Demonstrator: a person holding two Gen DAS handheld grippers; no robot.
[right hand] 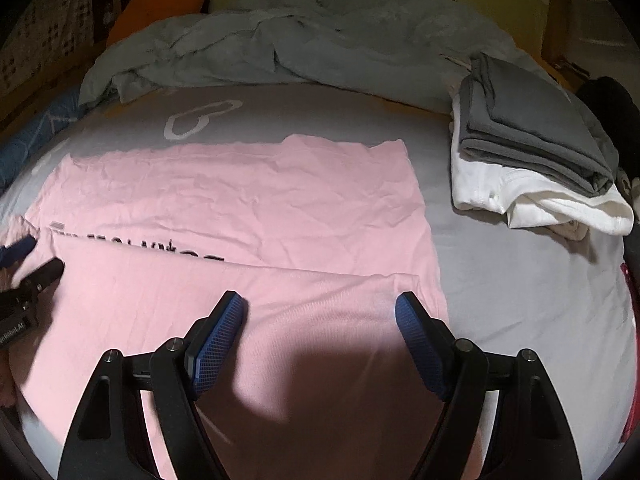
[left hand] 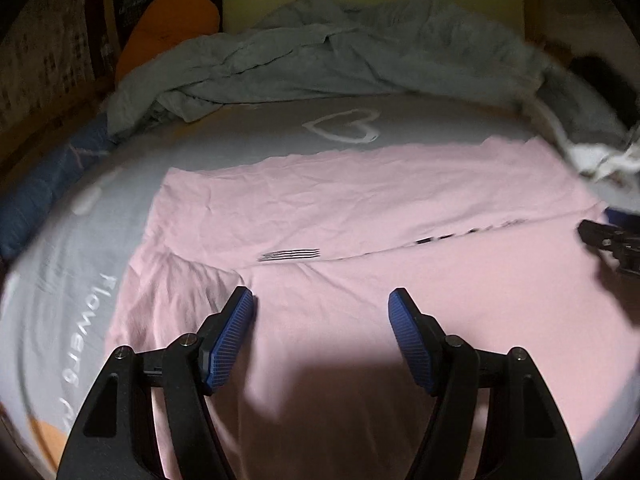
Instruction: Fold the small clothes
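The grey bed sheet (left hand: 72, 312) carries white capitals reading "FLOWER" (left hand: 107, 300), left of the pink garment (left hand: 360, 208); further letters below are cut off. A black printed line on the pink garment (right hand: 240, 208) is half hidden by the fold and unreadable. The left gripper's body (right hand: 16, 322) bears white lettering, partly legible, ending "Robot.AI".

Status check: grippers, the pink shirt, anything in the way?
Left gripper and right gripper open, empty. Pink shirt flat, near edge folded over. Folded pile off to the right, clear.
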